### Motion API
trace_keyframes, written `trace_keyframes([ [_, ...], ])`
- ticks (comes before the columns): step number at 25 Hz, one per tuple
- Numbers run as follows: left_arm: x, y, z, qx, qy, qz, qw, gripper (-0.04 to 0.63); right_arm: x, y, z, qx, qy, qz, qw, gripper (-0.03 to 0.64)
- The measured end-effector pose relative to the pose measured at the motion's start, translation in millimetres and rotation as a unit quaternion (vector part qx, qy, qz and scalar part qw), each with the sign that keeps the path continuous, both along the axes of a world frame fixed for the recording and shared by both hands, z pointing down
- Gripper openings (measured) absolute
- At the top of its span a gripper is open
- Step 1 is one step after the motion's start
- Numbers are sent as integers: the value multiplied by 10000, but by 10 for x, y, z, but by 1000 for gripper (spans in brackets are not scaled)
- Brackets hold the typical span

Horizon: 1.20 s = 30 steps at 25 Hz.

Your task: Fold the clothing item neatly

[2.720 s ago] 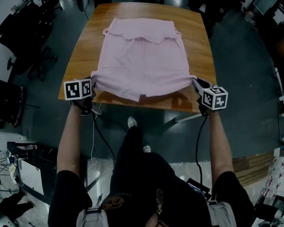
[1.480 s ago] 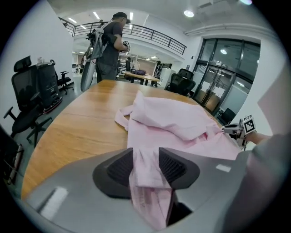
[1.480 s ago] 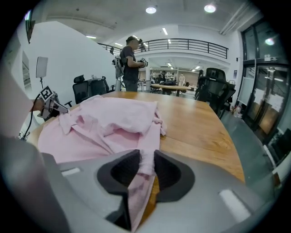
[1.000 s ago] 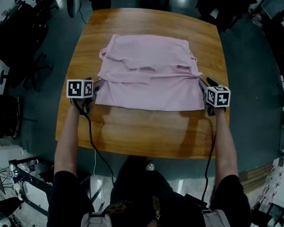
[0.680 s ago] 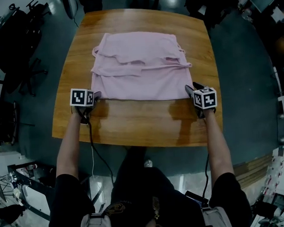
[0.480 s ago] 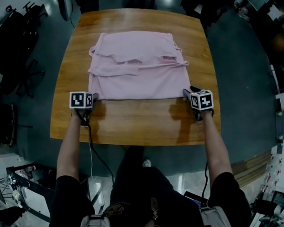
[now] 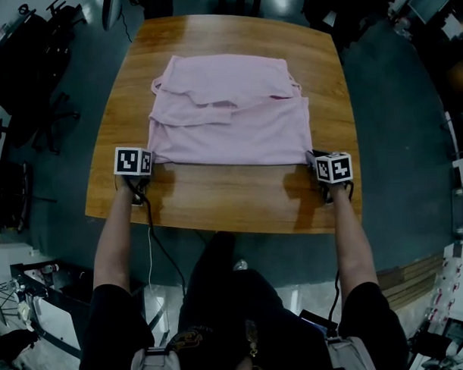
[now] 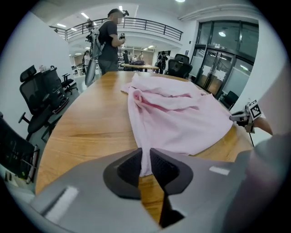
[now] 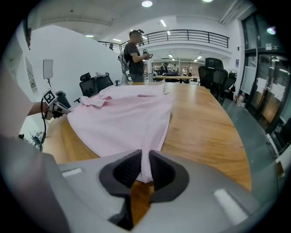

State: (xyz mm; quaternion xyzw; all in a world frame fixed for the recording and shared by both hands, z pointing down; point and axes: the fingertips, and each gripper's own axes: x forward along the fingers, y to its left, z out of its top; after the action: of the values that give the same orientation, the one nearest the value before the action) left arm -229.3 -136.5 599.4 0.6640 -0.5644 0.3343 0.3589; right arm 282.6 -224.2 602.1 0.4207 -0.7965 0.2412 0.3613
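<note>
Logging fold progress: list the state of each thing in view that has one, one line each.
pink garment: lying on the table, partly folded with layers overlapping, both near corners pinched.
left tool: jaws have just been closing; now shut on the garment's near left corner, cloth between them.
right tool: jaws have just been closing; now shut on the near right corner, cloth between them.
</note>
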Motion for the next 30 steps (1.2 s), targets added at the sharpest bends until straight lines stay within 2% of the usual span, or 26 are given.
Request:
trace_keyframes([
  [9, 276, 1092, -133, -119, -130, -112, 9998, 52, 256, 1092, -199, 100, -128, -248, 9996, 46],
  [13, 345, 1609, -171, -55, -46, -174, 9998, 52, 342, 1558, -244, 129, -227, -365, 9990, 46],
  [20, 302, 2126, -266, 26, 18, -239, 9997, 52, 319, 1994, -322, 201, -203, -475, 9985, 46],
  [23, 284, 2093, -441, 273, -28, -273, 9993, 51, 314, 1958, -487, 403, -274, -462, 9977, 46],
  [30, 240, 1792, -1242, 1211, -112, -200, 9924, 46, 291, 1711, -1161, 1117, -415, -416, 9920, 34],
])
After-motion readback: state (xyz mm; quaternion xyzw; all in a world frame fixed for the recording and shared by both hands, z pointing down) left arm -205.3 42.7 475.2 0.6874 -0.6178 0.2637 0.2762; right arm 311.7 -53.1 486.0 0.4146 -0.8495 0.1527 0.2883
